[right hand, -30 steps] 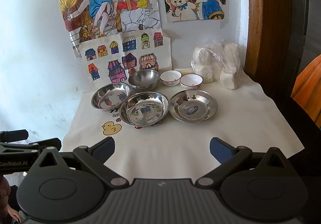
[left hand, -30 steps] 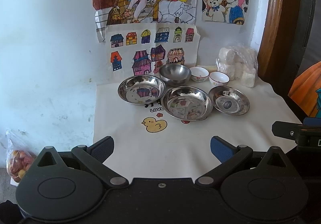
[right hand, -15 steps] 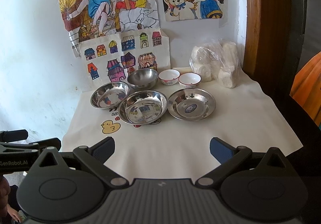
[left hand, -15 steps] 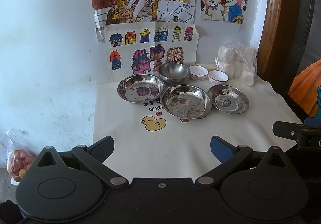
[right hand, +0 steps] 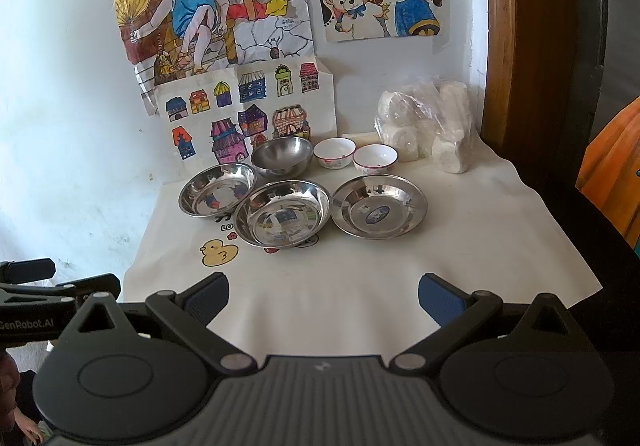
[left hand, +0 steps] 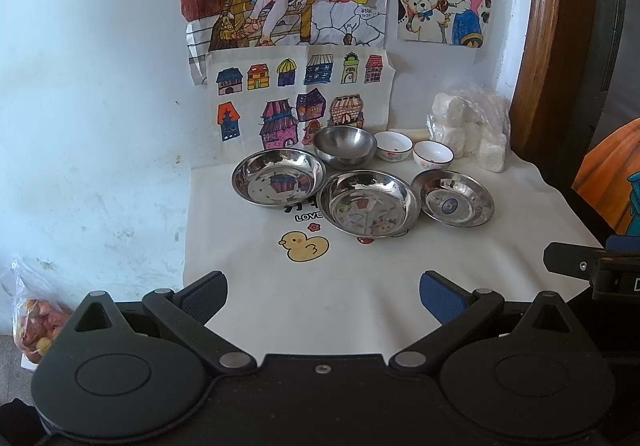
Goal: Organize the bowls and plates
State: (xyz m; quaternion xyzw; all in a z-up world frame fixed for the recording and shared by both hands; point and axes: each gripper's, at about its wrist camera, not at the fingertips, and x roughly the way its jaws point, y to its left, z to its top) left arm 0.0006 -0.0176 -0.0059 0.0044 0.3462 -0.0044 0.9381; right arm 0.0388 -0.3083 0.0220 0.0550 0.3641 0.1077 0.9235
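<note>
Three steel plates sit in a row on the white cloth: a left plate [left hand: 278, 182] [right hand: 216, 189], a middle plate [left hand: 370, 203] [right hand: 282, 213] and a smaller right plate [left hand: 452, 203] [right hand: 378, 210]. Behind them stand a steel bowl [left hand: 345, 147] [right hand: 282, 156] and two small white china bowls [left hand: 394, 146] [left hand: 433, 155] [right hand: 334, 152] [right hand: 375, 159]. My left gripper [left hand: 322, 292] hangs open over the cloth's near edge, well short of the dishes. My right gripper [right hand: 323, 293] is likewise open and holds nothing.
A clear bag of white blocks [left hand: 472, 128] [right hand: 430, 128] rests at the back right by a wooden frame [right hand: 496, 38]. Drawings hang on the wall [left hand: 100, 86] behind. A bag of fruit [left hand: 34, 326] lies low at left. The cloth [right hand: 480, 238] has a duck print [left hand: 304, 246].
Both grippers drifted slightly back and up, so the dishes sit a little higher in each view. Nothing on the table moved.
</note>
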